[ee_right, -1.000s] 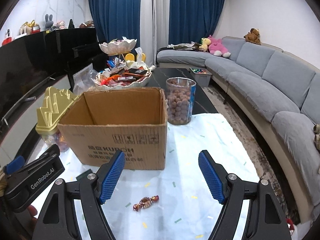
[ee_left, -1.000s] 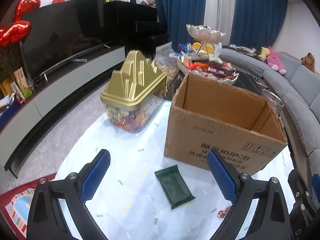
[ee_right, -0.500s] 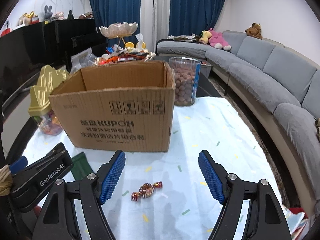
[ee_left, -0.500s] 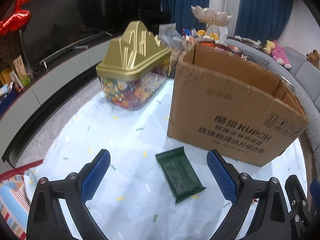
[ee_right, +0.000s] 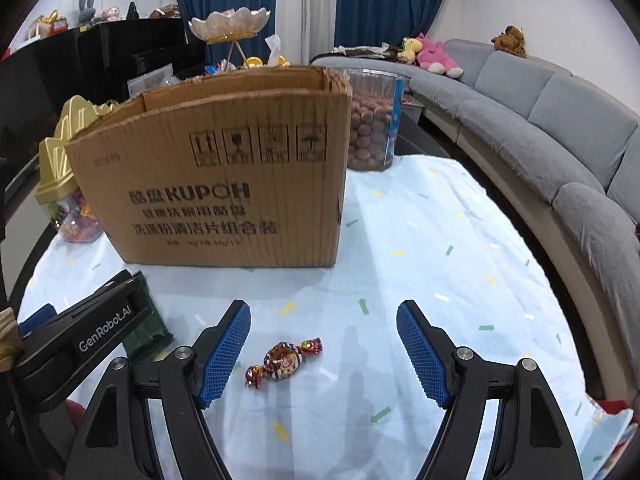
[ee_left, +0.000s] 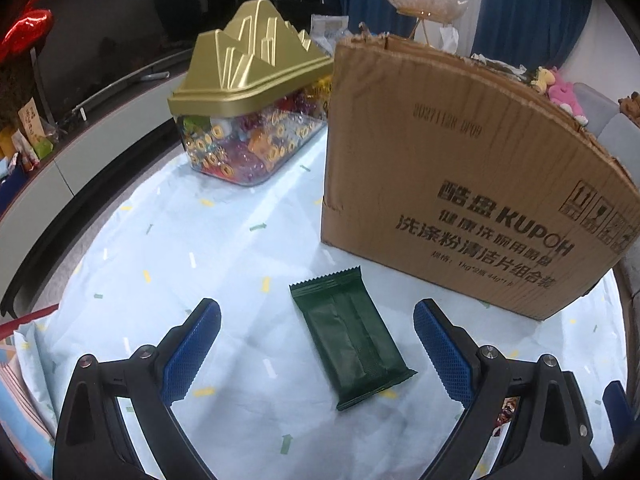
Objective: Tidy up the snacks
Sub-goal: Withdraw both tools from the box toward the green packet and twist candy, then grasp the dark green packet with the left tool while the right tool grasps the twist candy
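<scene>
A dark green snack packet (ee_left: pixel 350 336) lies flat on the pale blue tablecloth (ee_left: pixel 180 248), between the blue pads of my left gripper (ee_left: pixel 316 348), which is open and not touching it. In the right wrist view a foil-wrapped candy (ee_right: pixel 285 361) lies between the fingers of my right gripper (ee_right: pixel 322 354), also open and clear of it. Just beyond both stands an open cardboard box (ee_left: pixel 460 184) (ee_right: pixel 216 176). The left gripper's body (ee_right: pixel 84 336) shows at the left of the right wrist view, covering part of the green packet (ee_right: pixel 146 330).
A clear candy tub with a gold mountain-shaped lid (ee_left: pixel 252 108) stands left of the box. A clear jar of brown balls (ee_right: pixel 372 120) stands behind its right corner. A tiered snack dish (ee_right: pixel 230 26) rises behind. A grey sofa (ee_right: pixel 560 128) curves along the right.
Both grippers have come down toward the table. The box now looms larger and hides its inside. The green packet and the candy sit further in between the fingers.
</scene>
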The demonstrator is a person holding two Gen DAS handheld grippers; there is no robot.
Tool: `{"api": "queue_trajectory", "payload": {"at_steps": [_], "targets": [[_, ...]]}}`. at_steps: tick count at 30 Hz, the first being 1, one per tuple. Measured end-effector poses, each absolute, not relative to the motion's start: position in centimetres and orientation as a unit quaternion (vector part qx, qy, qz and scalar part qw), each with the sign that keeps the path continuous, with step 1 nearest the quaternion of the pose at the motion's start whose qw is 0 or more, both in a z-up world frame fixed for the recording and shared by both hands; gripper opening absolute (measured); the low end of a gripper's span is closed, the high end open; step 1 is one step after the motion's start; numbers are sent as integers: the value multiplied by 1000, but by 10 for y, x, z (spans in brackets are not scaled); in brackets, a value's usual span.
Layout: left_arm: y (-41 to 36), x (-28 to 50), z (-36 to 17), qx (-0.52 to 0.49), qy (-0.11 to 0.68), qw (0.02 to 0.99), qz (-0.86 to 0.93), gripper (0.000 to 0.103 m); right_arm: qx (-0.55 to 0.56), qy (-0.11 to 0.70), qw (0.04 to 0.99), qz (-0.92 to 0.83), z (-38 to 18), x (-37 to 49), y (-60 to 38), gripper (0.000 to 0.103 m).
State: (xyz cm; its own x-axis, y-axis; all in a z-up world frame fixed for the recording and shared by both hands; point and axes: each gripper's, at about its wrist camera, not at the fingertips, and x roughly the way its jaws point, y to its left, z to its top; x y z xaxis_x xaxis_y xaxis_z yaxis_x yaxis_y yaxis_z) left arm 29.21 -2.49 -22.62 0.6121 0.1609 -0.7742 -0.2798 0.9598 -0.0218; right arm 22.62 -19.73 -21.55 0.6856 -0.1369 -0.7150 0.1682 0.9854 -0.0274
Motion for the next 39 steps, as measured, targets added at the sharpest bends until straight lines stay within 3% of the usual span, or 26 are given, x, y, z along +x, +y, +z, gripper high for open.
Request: {"api": "queue_trajectory", "payload": {"at_steps": [31,35,37,39], "targets": [[-21,320,-269,-91,467,865,157,95,24,452,888,-79,-266,250,-196,76],[-19,319,-272,-95,467,865,156,91,27,456,886,-76,-269,251,-199,65],[-20,318,-271,-91,463,868,153,83,26,455,887,-72,-267,250,-198,58],[-20,316,-269,-87,458,872,150,68,25,454,888,-66,-267,250,-196,47]]}}
